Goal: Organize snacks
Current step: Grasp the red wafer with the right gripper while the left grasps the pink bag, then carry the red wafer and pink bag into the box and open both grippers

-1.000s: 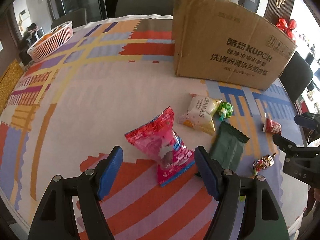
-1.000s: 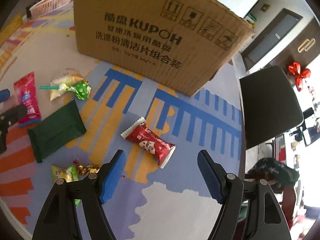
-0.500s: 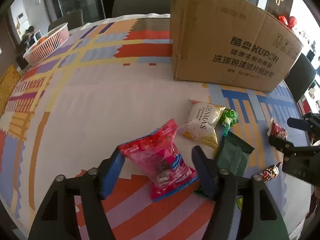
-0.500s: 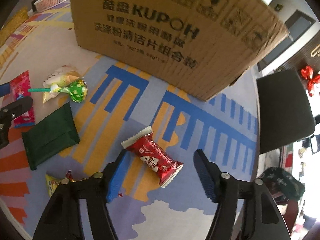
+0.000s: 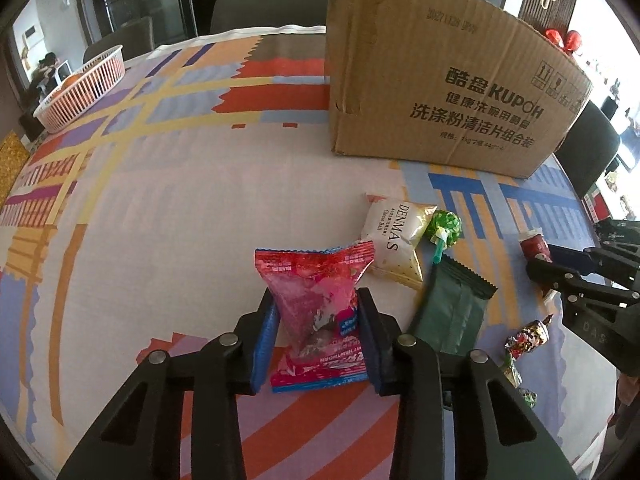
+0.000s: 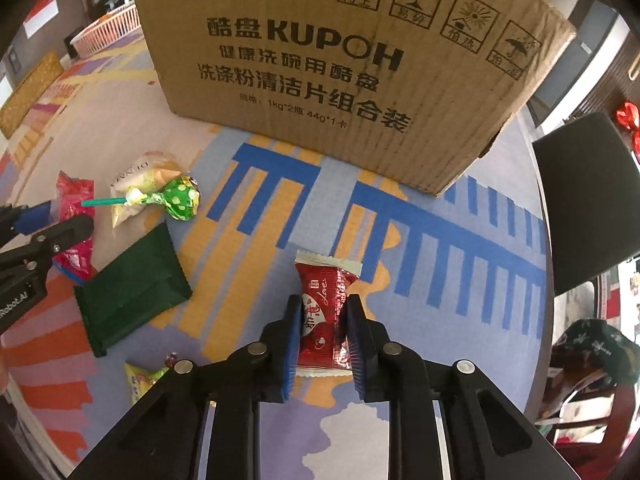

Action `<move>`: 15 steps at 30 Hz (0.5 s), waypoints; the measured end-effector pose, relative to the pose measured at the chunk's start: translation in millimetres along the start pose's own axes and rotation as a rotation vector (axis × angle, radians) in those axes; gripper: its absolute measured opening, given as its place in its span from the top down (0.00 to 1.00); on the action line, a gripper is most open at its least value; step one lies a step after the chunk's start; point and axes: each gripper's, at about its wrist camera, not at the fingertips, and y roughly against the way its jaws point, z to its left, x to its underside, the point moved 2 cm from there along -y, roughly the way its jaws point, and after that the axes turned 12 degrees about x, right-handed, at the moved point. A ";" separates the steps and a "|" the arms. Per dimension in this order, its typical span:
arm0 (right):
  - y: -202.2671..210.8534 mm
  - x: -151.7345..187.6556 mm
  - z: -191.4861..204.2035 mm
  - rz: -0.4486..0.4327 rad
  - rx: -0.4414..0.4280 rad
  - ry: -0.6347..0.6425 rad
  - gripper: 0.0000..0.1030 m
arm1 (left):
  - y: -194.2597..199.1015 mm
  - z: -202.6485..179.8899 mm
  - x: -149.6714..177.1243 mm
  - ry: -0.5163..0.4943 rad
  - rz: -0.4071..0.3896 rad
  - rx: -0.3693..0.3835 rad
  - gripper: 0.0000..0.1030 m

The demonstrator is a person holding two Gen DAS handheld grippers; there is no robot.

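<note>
Jaws that stood wide around both snacks a second ago have come in. The left gripper point(image 5: 317, 328) is closing, and its blue pads already press the crinkled sides of the pink-red snack packet point(image 5: 316, 304), which lies on the patterned tablecloth point(image 5: 160, 208) toward the near edge of the table. The right gripper point(image 6: 323, 330) is clamped shut on the dark red candy bar wrapper point(image 6: 326, 312), near the table's right edge in front of the cardboard box point(image 6: 320, 60). Both snacks look secured on the cloth, so lifting them toward the box seems the likely next step. The DENMAS pouch point(image 5: 394, 240), green lollipop point(image 5: 446, 226), dark green sachet point(image 5: 452, 312) and small foil candies point(image 5: 526, 334) are not yet collected.
</note>
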 end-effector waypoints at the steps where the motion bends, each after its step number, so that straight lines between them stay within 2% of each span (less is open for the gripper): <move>1: 2.0 1.0 1.1 -0.006 -0.003 -0.010 0.78 | 0.7 0.1 0.3 0.000 -0.002 0.005 0.67; 8: 28.2 6.4 9.7 -0.063 -0.002 -0.055 0.78 | 11.4 0.5 0.5 -0.014 -0.030 0.019 0.71; 15: 53.4 12.9 0.4 -0.116 -0.029 -0.123 0.78 | 37.9 -6.4 -1.1 -0.040 -0.084 0.036 0.71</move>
